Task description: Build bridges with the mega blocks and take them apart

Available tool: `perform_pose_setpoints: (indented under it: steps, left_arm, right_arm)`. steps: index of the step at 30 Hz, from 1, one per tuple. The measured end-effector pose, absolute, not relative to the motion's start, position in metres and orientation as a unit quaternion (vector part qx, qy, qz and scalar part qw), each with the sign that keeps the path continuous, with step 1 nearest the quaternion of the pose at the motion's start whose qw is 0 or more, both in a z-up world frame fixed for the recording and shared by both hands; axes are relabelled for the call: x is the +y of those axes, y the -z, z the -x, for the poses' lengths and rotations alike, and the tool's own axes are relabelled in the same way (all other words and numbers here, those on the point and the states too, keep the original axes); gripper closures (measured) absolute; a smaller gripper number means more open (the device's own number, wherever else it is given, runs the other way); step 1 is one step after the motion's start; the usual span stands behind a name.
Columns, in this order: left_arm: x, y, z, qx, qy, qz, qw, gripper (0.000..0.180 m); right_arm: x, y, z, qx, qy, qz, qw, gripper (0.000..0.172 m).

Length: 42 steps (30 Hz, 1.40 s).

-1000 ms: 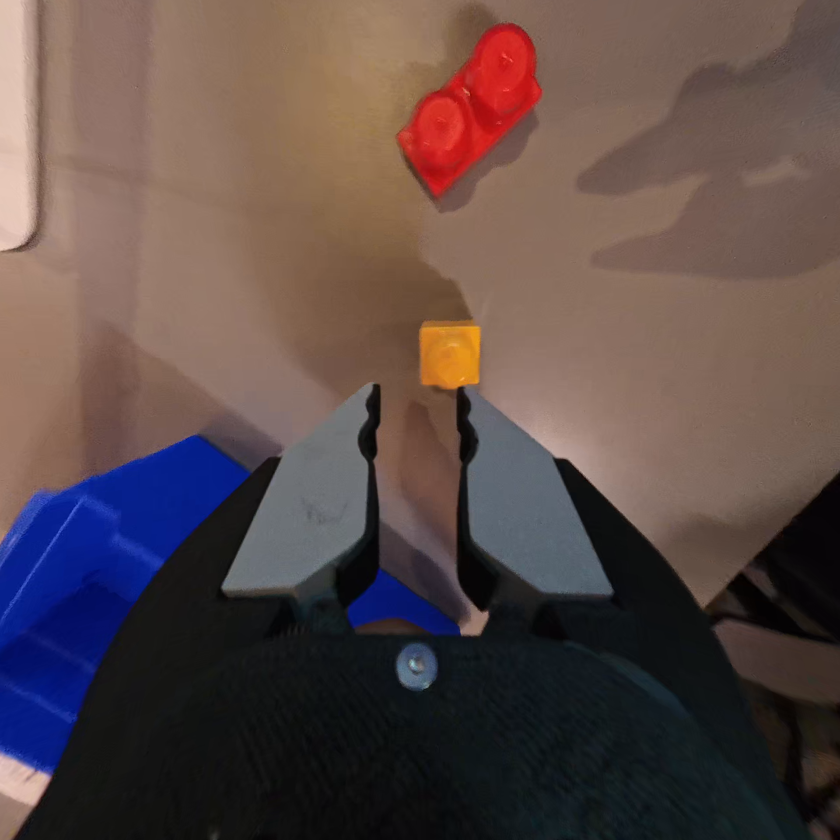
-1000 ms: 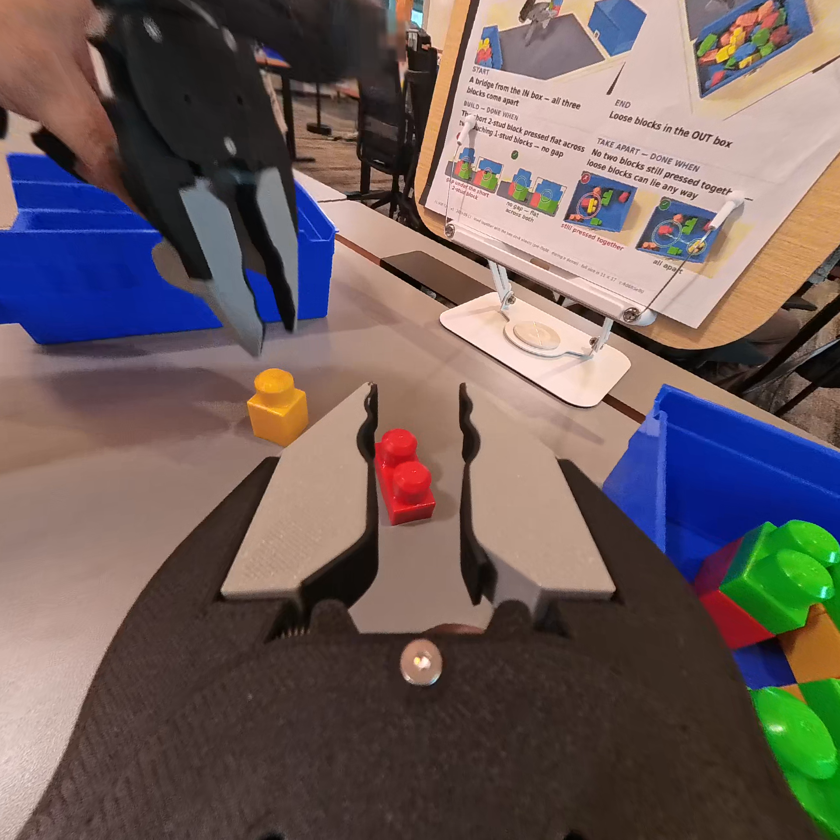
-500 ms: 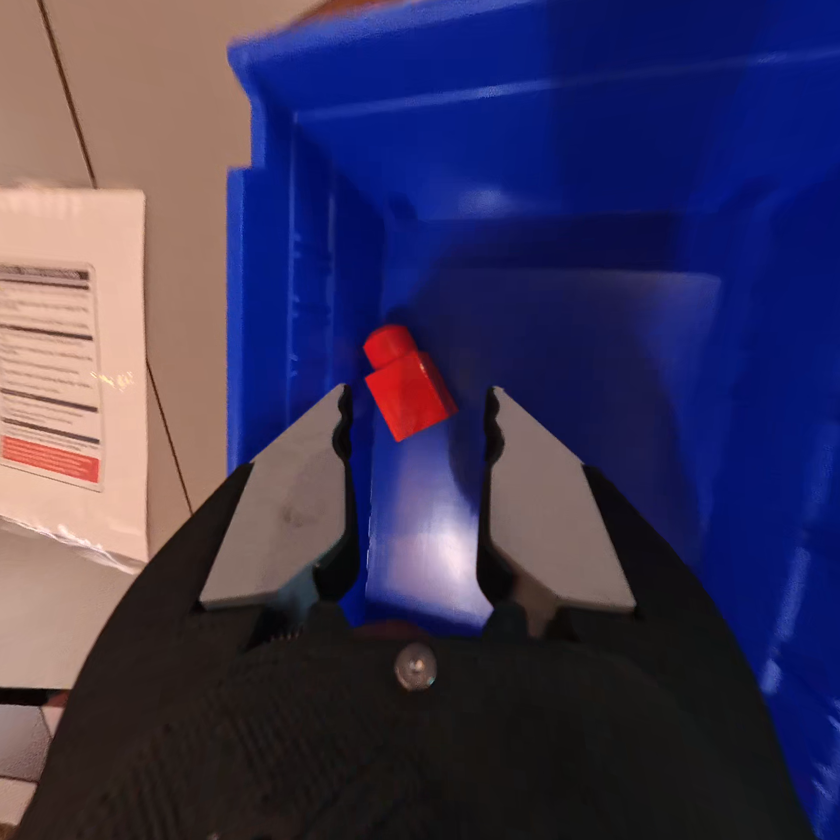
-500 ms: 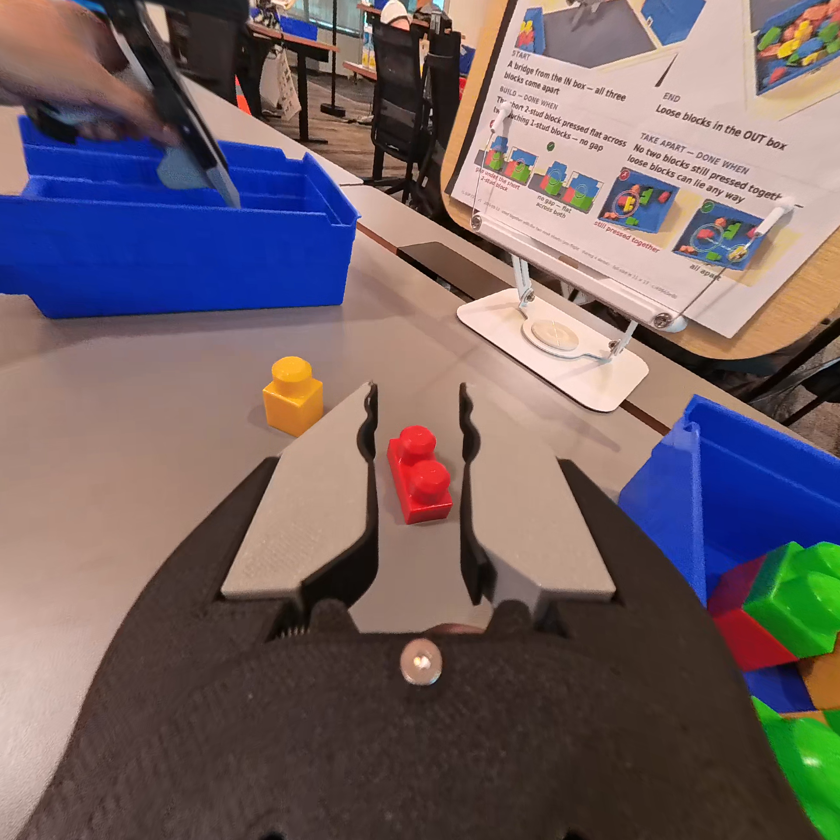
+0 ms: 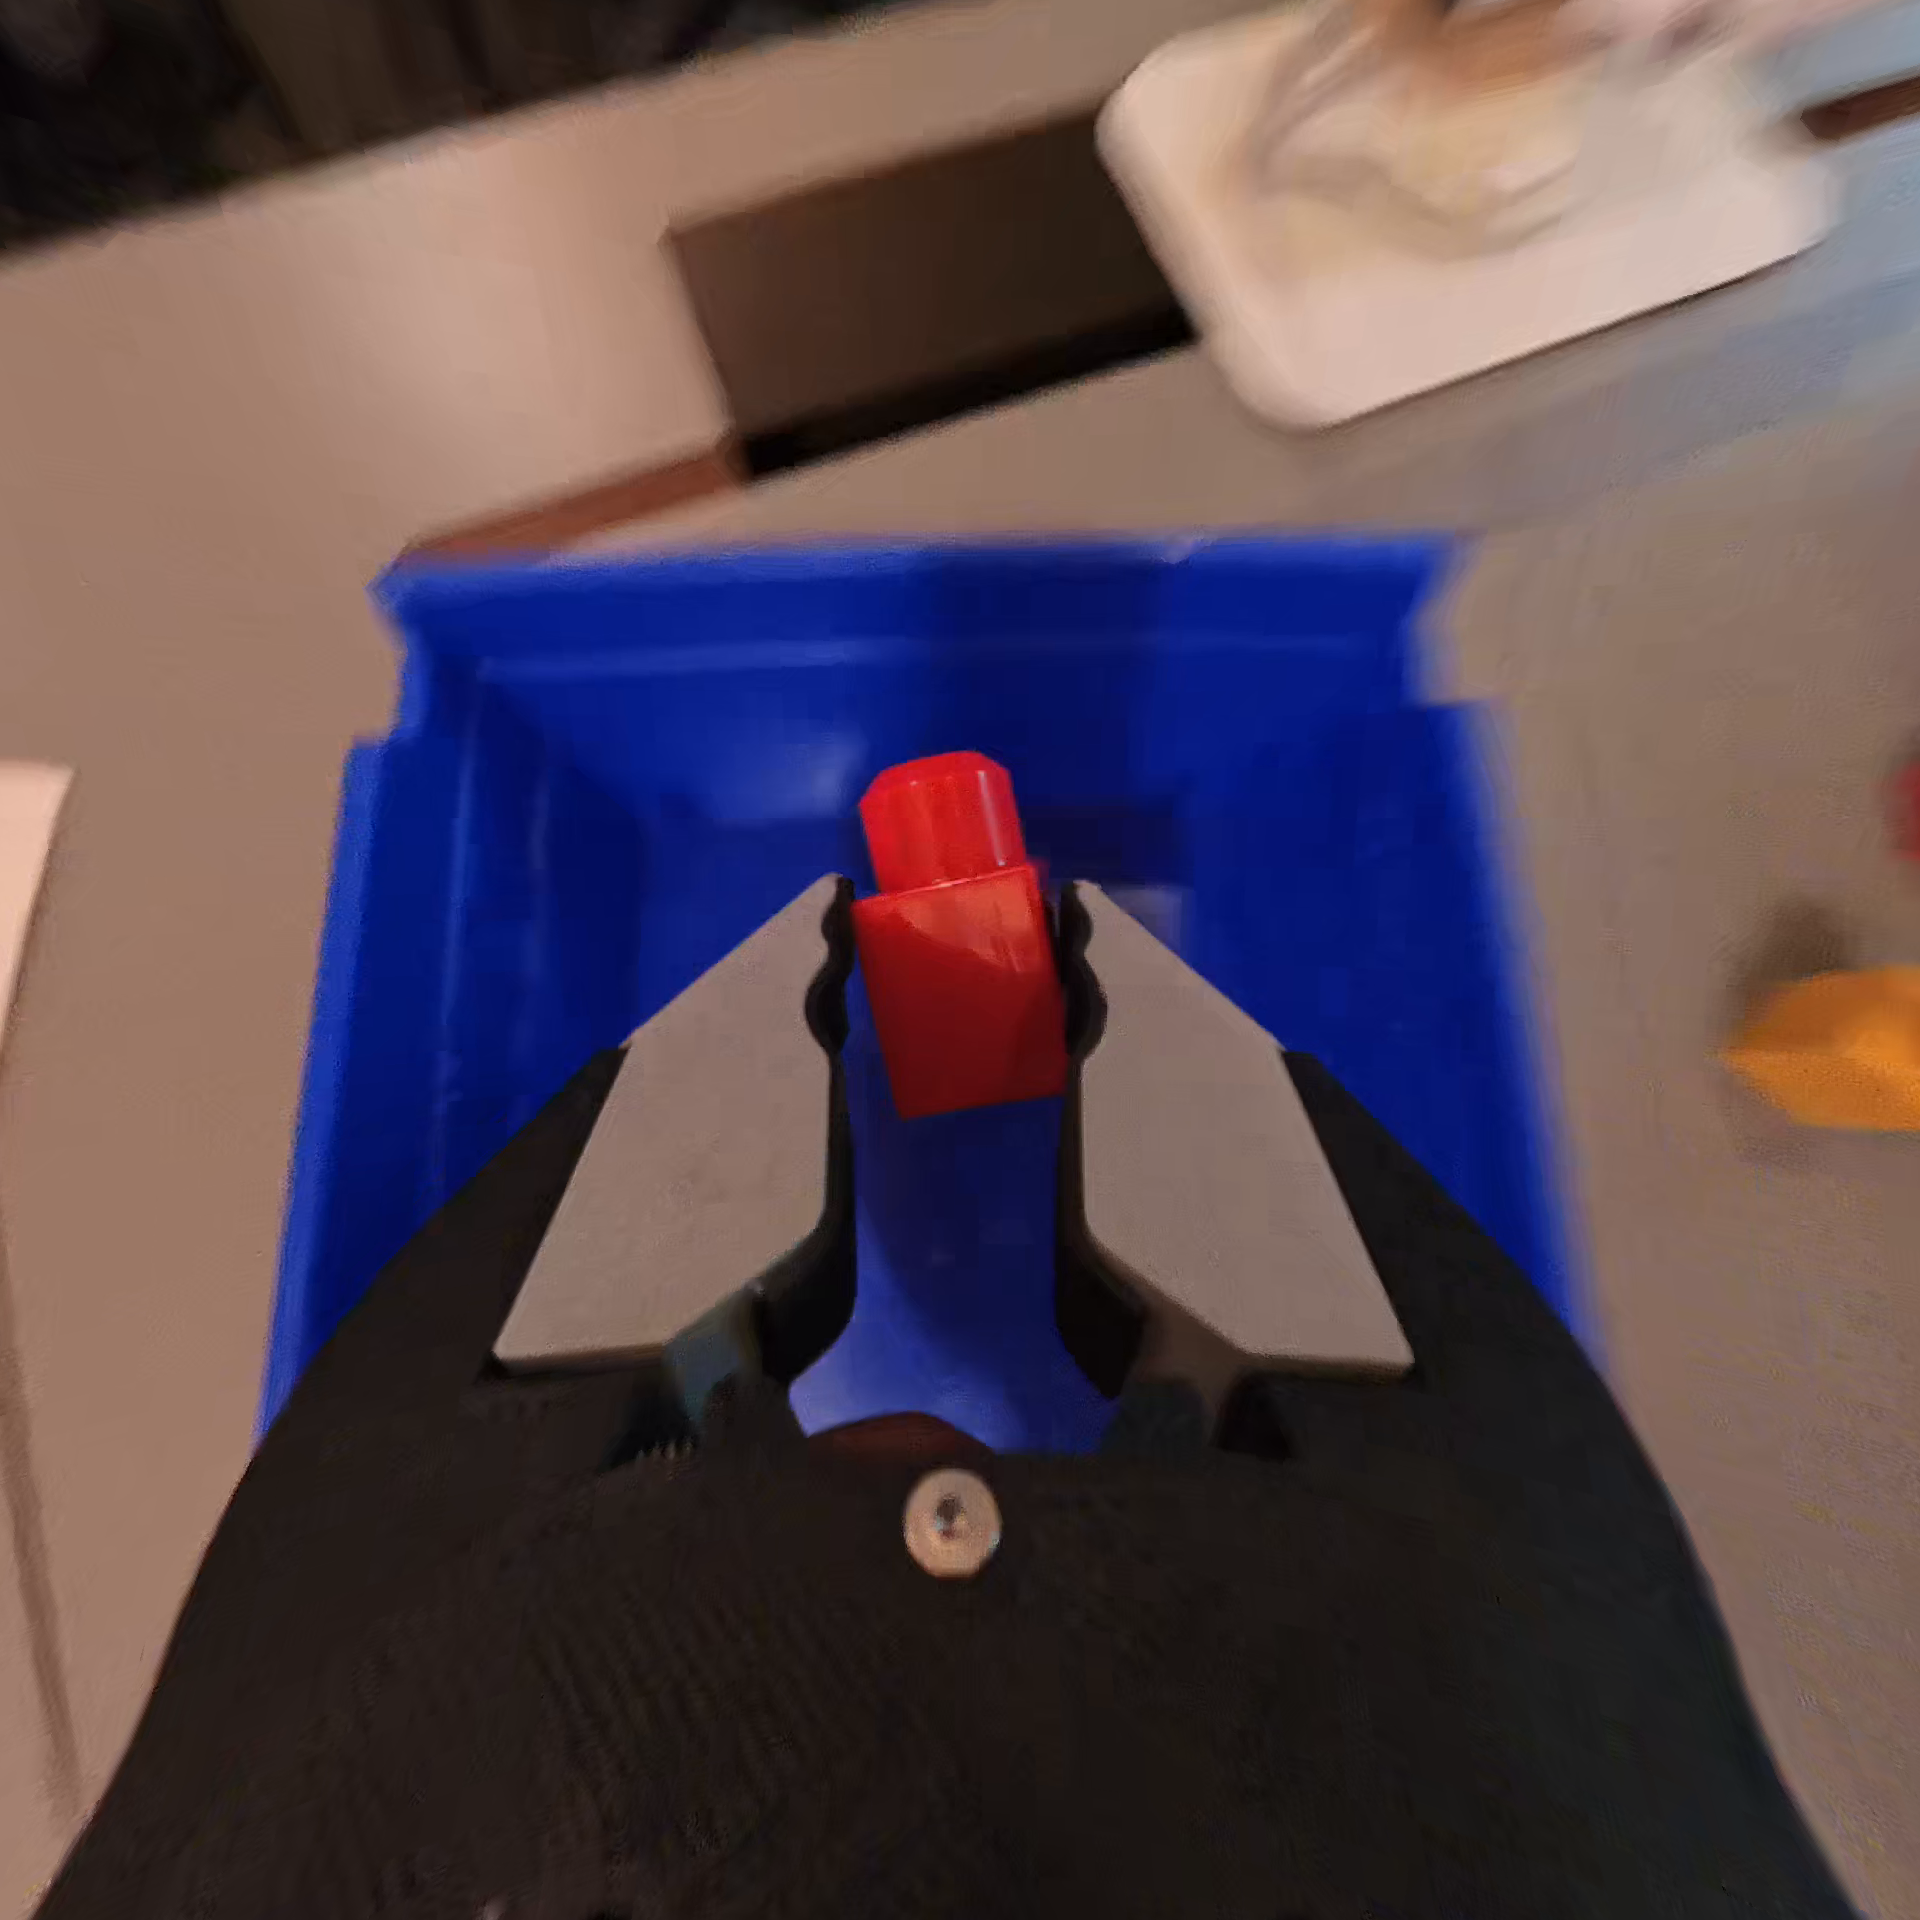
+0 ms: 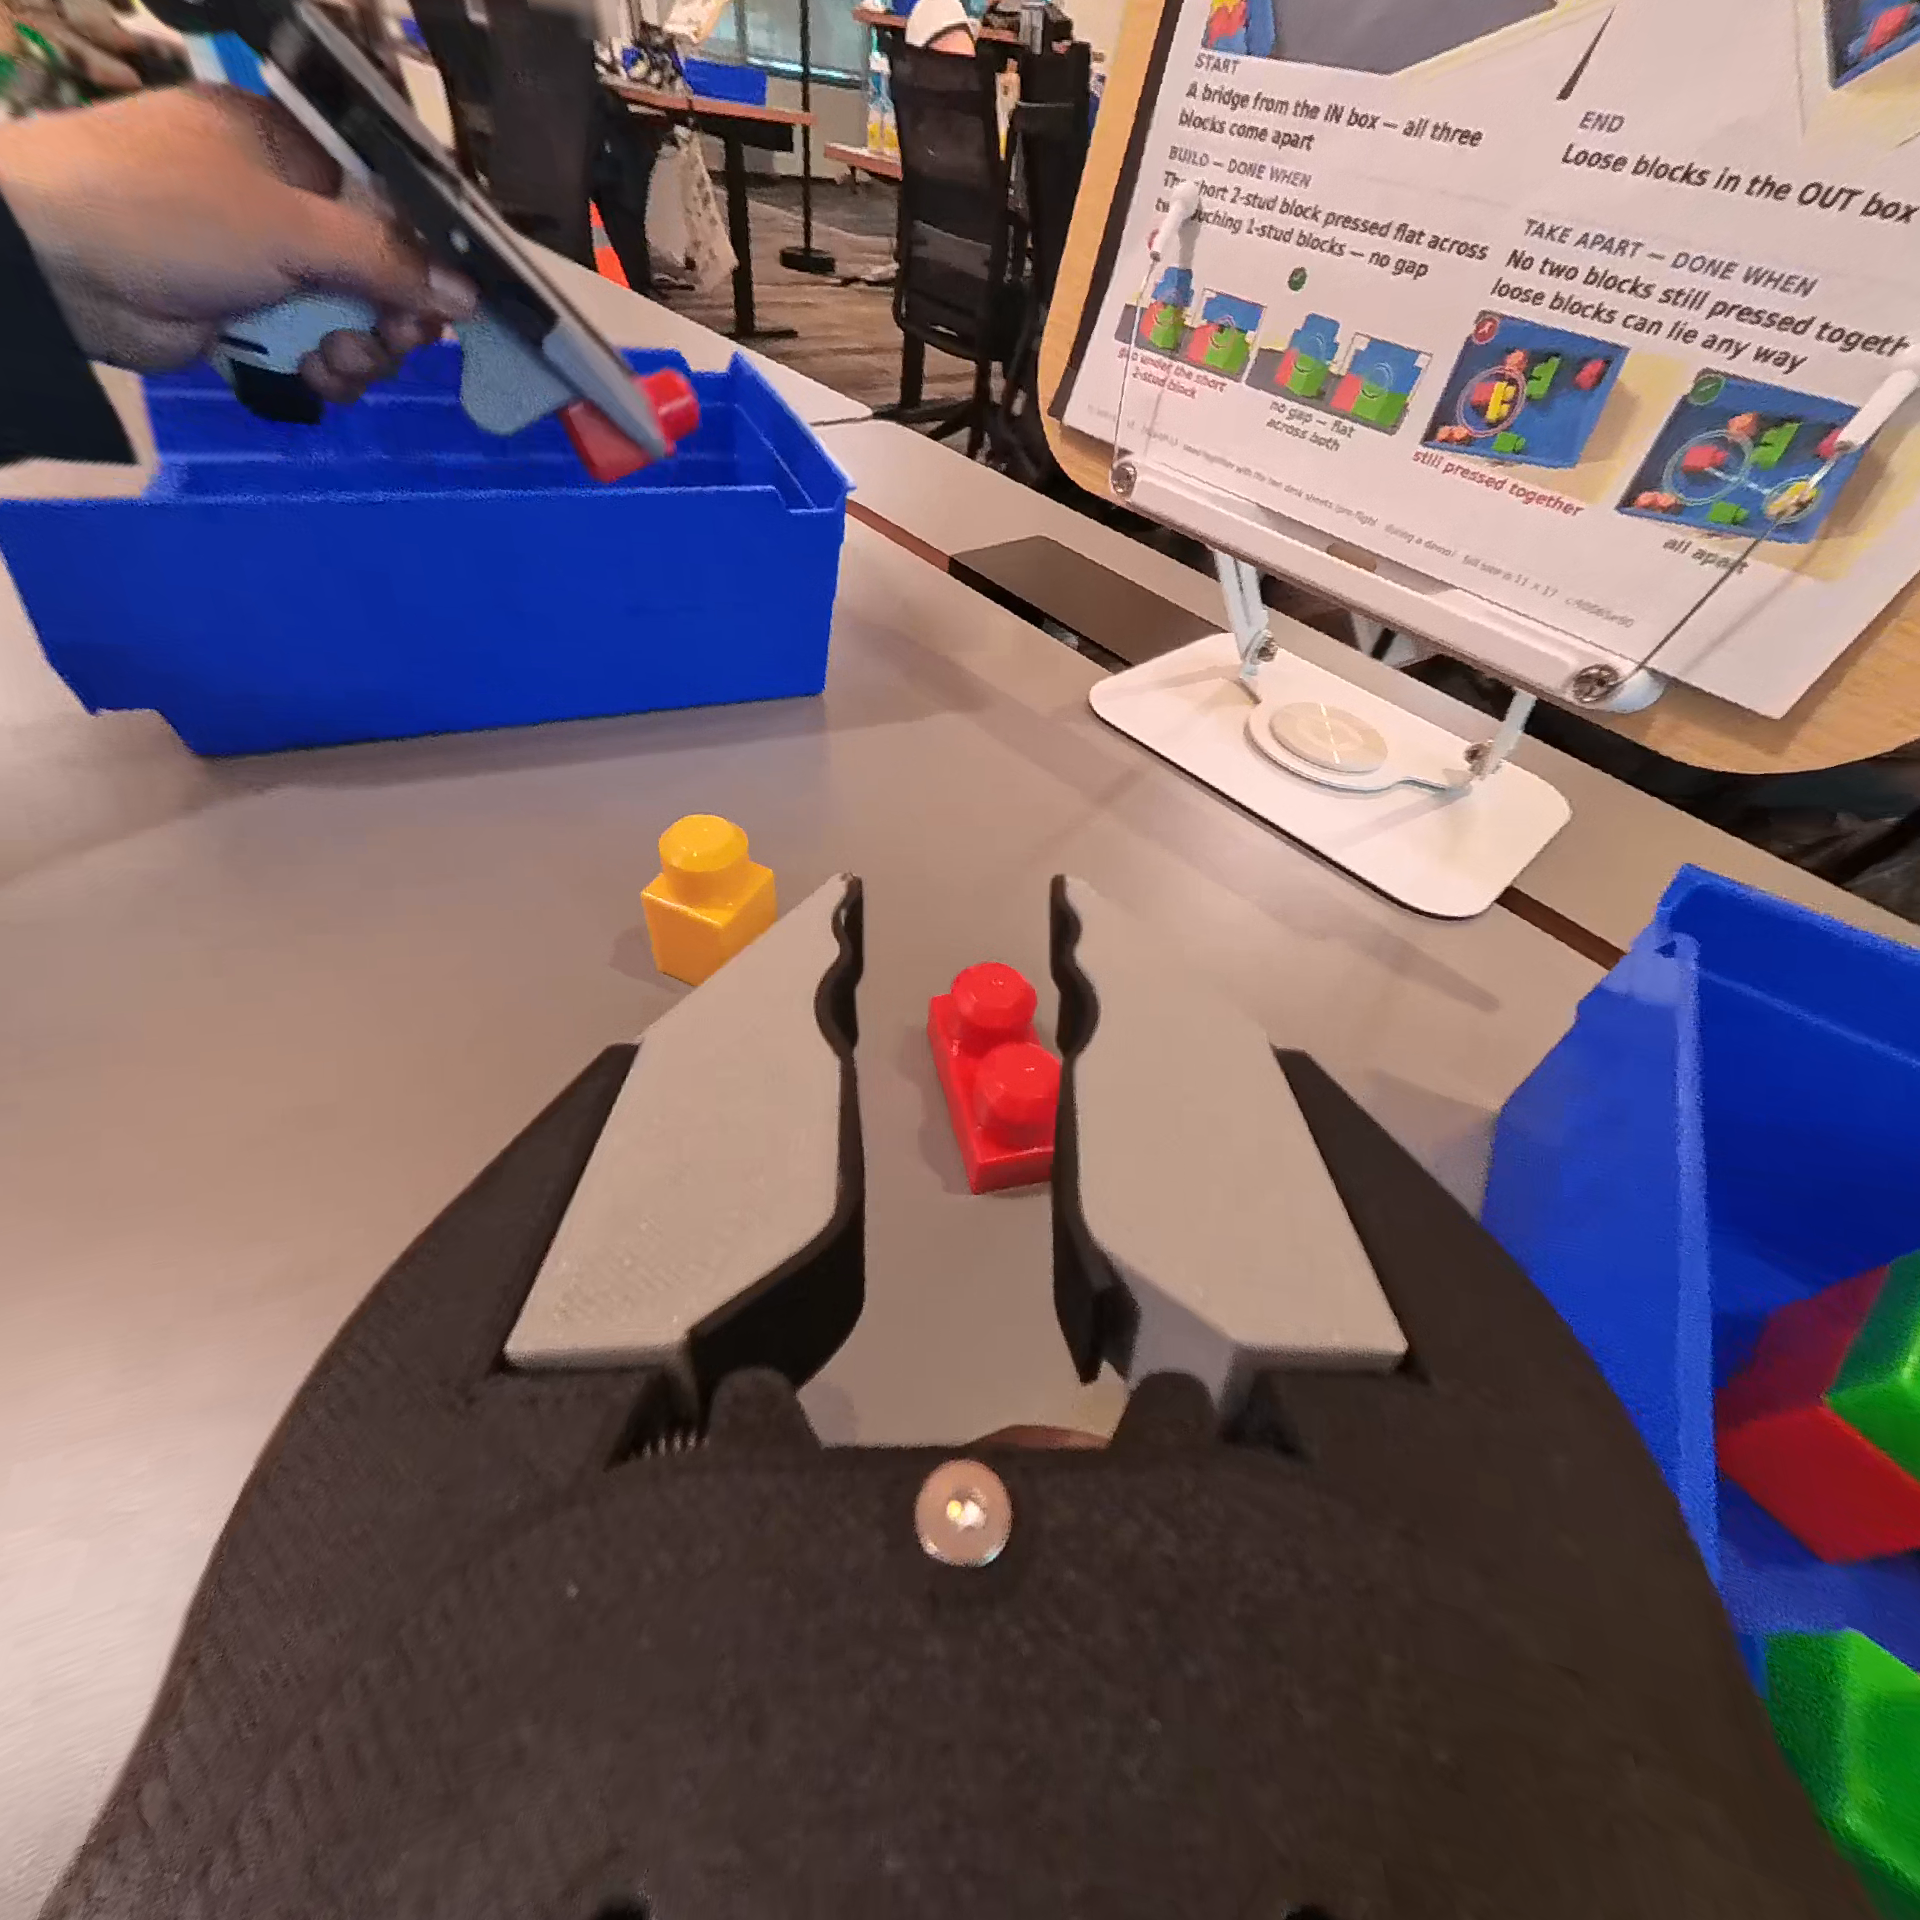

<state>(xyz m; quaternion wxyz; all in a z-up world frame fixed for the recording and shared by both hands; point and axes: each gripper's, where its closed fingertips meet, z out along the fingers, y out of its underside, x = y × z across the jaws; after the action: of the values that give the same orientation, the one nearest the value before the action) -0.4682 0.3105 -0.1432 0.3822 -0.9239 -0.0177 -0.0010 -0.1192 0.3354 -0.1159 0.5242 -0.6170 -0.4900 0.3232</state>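
Red one-stud block [image 5: 951, 966] clamped in the left gripper [image 5: 954, 914], above the blue bin [image 5: 436, 935].
Right gripper [image 6: 954, 904] hangs narrowly open over the surface [image 6: 312, 1039]; red two-stud block [image 6: 992, 1081] between its fingers, yellow block [image 6: 707, 899] at 10 o'clock.

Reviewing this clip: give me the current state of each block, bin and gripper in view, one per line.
Left gripper: shut on the red one-stud block, above the far blue bin.
Red one-stud block: gripped, lifted, stud pointing away.
Right gripper: open, nothing held.
Red two-stud block: upright on the table, loose.
Yellow one-stud block: upright on the table, loose.
Far blue bin: open-topped.
Near blue bin: holds green and red blocks.
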Motion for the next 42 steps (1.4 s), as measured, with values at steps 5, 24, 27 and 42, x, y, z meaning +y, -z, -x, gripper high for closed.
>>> perform_pose_setpoints:
  steps: [5, 24, 27, 42]
  left_arm:
    - [0.308, 0.076, 0.328, 0.132, 0.140, 0.858, 0.477, 0.143]
    - [0.283, 0.134, 0.140, 0.376, 0.146, 0.743, 0.534, 0.143]
    - [0.282, 0.135, 0.137, 0.379, 0.141, 0.737, 0.542, 0.144]
    - [0.285, 0.163, 0.172, 0.337, 0.136, 0.794, 0.488, 0.137]
  right_arm:
    - [0.331, 0.116, 0.122, -0.494, -0.329, 0.614, 0.520, 0.139]
    - [0.276, 0.121, 0.152, -0.436, -0.594, 0.603, 0.305, 0.134]
    - [0.274, 0.125, 0.156, -0.435, -0.594, 0.608, 0.297, 0.135]
    - [0.300, 0.142, 0.148, -0.451, -0.500, 0.650, 0.351, 0.147]
